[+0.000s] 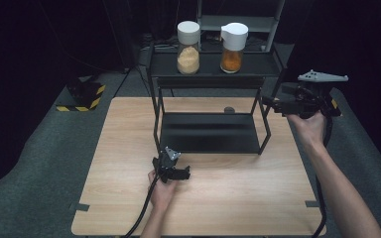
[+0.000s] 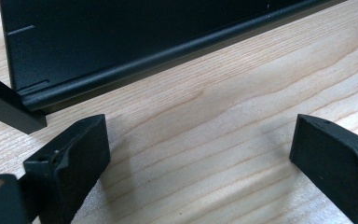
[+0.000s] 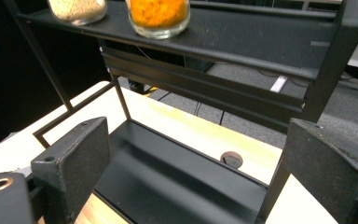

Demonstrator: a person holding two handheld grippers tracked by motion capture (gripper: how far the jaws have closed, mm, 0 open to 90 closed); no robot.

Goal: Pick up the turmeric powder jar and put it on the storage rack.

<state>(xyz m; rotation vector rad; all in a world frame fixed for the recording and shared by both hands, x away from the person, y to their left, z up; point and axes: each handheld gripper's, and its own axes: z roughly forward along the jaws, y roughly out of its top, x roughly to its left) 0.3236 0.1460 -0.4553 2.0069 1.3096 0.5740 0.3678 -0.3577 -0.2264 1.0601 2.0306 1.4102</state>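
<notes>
The orange spice jar (image 1: pixel 233 48) sits upright on the top shelf of the black rack (image 1: pixel 213 69), white cap on, and it's the jar closest to my right gripper (image 1: pixel 273 103). Just beside it on the same shelf is the other jar with pale tan grains (image 1: pixel 188 48), the two near each other but apart. In my right gripper view the orange jar's base (image 3: pixel 158 17) is up top and ahead, with my jaws spread wide and nothing between them. That gripper hangs in the air off the rack's right end, below shelf level.

My left gripper (image 1: pixel 181 174) is down low on the wooden table (image 1: pixel 238 198), just in front of the rack's bottom tray (image 2: pixel 121 42), jaws also wide apart, holding nothing but air over bare wood.
</notes>
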